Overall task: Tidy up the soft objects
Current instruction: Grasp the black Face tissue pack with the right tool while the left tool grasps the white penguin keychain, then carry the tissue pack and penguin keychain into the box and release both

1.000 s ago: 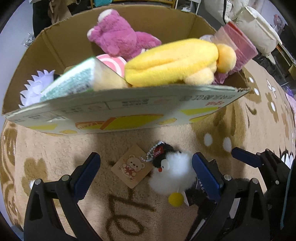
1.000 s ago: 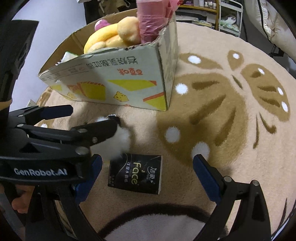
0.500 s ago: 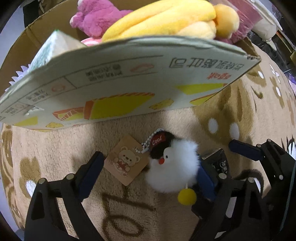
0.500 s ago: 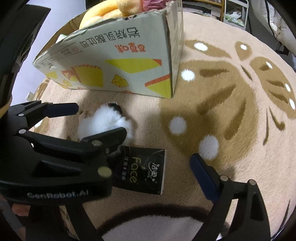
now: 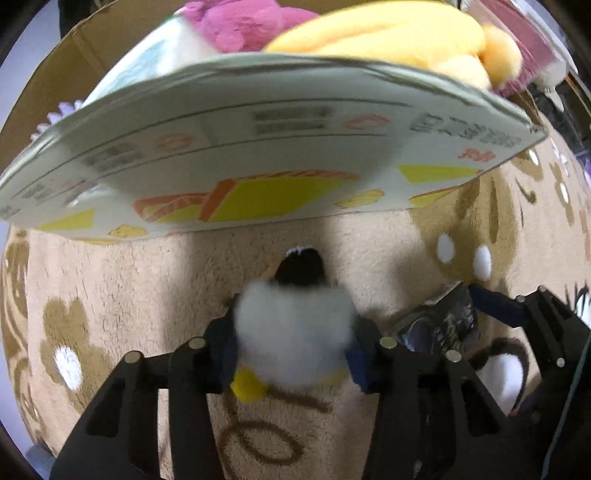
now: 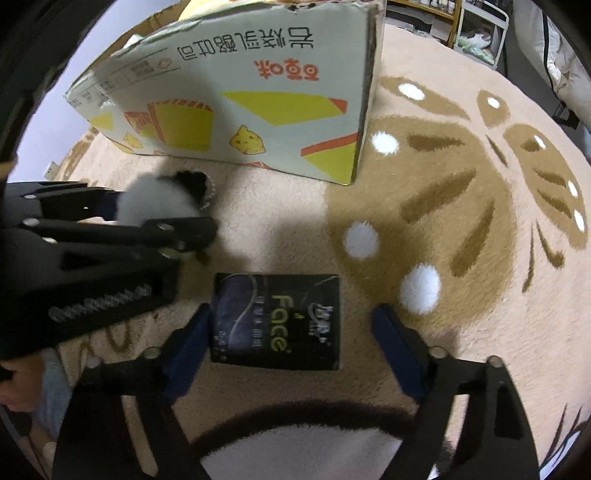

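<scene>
My left gripper [image 5: 291, 343] is shut on a white fluffy penguin toy [image 5: 295, 332] with a black cap and yellow feet, low on the rug in front of the cardboard box [image 5: 258, 158]. The toy also shows in the right wrist view [image 6: 159, 199], between the left gripper's fingers. My right gripper [image 6: 291, 332] is open around a black tissue pack [image 6: 277, 321] that lies flat on the rug; its left pad touches the pack's edge. The pack shows in the left wrist view [image 5: 439, 325] too.
The box holds a pink plush [image 5: 240, 26], a yellow plush [image 5: 388, 33] and other soft items. A beige patterned rug [image 6: 461, 206] covers the floor. Shelves [image 6: 472, 22] stand far behind.
My left gripper moved forward and closed on the white penguin toy; its tag is now hidden. My right gripper came down around the black tissue pack.
</scene>
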### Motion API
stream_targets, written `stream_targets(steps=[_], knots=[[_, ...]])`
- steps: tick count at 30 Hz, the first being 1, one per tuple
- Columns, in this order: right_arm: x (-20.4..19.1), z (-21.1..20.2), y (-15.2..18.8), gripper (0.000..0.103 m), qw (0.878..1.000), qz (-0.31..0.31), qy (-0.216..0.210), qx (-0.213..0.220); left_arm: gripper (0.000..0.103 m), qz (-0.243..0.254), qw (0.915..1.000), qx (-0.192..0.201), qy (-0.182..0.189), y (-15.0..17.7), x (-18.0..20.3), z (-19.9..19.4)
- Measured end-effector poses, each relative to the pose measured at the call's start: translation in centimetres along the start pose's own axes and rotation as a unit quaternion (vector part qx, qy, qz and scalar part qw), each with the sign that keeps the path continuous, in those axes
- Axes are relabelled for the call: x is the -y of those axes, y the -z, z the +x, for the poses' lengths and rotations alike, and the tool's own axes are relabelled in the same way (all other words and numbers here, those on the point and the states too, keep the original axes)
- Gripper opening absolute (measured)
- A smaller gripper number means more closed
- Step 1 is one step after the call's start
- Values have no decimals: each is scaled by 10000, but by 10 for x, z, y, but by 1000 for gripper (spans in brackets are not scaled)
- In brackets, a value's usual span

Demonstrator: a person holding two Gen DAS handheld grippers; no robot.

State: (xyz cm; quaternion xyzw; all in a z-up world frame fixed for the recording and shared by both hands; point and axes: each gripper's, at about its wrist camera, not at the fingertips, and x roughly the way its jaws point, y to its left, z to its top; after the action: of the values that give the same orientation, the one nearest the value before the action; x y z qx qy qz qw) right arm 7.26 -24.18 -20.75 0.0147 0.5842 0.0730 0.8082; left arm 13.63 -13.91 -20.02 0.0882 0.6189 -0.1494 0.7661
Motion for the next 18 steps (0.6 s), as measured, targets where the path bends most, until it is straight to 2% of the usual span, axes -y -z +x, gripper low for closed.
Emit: stream_targets(steps=[2,6,13,18], knots=[[2,-1,0,68,10000,78,39,46,35,-118,9999,-23,84,1,-9,-3],[10,-3,-3,68,9993,306,-163,122,26,-188,9997,-23,129,9,-20,-9],[8,-21,-8,68,9978,346,-190,537,25,-67,9994,330,69,22,-21,-40],[8,-50,-6,68,9943,363,-126,991,25,-83,9980,621,-58,25,-20,-65]])
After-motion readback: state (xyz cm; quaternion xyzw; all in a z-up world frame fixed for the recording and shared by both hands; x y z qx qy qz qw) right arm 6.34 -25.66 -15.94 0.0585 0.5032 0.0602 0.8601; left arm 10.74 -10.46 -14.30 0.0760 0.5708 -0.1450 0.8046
